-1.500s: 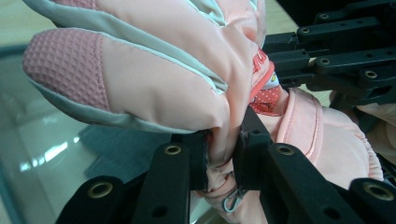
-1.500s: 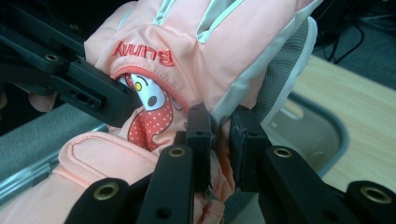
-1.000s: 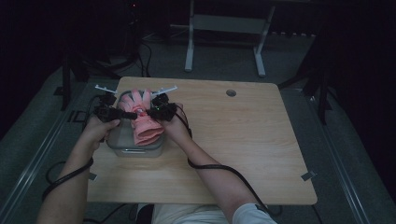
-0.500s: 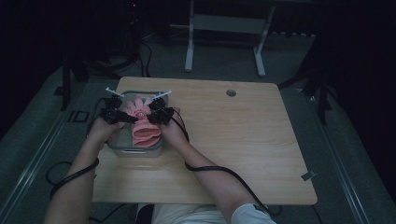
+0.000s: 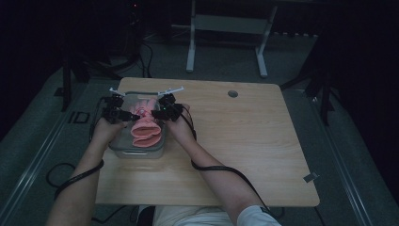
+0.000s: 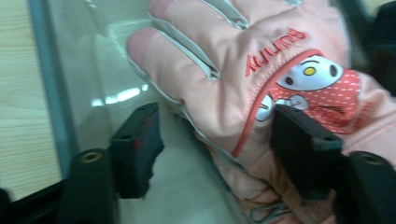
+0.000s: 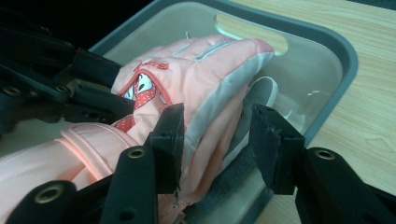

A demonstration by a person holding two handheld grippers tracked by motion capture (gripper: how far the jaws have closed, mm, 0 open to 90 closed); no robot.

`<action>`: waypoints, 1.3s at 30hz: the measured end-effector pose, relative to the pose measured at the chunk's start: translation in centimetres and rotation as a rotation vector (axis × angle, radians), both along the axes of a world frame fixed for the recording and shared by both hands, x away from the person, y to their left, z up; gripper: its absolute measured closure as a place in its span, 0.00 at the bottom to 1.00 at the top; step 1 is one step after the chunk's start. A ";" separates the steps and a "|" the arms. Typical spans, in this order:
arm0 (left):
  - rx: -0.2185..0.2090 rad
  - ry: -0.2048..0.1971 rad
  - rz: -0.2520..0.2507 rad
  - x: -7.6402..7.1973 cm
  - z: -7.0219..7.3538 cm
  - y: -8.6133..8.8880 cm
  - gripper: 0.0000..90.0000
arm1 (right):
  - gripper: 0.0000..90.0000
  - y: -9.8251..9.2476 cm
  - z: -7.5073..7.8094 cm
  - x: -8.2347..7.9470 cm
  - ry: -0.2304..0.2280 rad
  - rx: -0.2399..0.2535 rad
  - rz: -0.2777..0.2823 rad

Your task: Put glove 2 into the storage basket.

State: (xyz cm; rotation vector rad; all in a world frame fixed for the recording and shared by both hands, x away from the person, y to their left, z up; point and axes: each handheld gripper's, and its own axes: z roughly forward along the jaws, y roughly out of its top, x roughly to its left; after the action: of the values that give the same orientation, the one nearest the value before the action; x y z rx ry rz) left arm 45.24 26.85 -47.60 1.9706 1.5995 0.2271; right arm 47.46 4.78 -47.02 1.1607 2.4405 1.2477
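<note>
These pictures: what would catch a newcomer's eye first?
A pink glove with a cartoon face patch lies in a clear bin at the wooden table's left side. The left gripper and right gripper flank it, their jaws just opened.

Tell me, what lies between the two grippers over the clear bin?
The pink glove lies between left gripper and right gripper, inside the bin, per the high view.

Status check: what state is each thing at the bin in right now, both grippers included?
Pink glove: lying inside the bin, palm down, cuff toward the person.
Clear bin: upright on the table, no lid on it.
Left gripper: jaws just opening, no longer clamped, glove edge between them.
Right gripper: jaws just opening, glove edge between them, not clamped.
</note>
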 end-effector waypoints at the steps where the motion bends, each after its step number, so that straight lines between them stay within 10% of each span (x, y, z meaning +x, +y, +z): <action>1: 0.002 -0.003 -0.005 0.0 0.0 -0.1 0.34 | 0.61 -0.1 0.0 0.0 0.007 0.010 0.003; 25: 0.036 -0.110 0.000 -0.8 1.2 -0.2 0.15 | 0.45 -2.3 1.1 -0.3 -0.038 0.018 0.050; 39: 0.026 -0.203 0.002 -2.1 2.0 0.6 0.03 | 0.20 -2.6 1.5 -0.6 -0.081 0.052 0.068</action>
State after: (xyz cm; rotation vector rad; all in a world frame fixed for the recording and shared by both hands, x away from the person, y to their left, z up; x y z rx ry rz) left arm 43.15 27.49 -45.60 1.8982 1.4746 0.4367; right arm 46.91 2.16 -45.52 1.0266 2.4206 1.3581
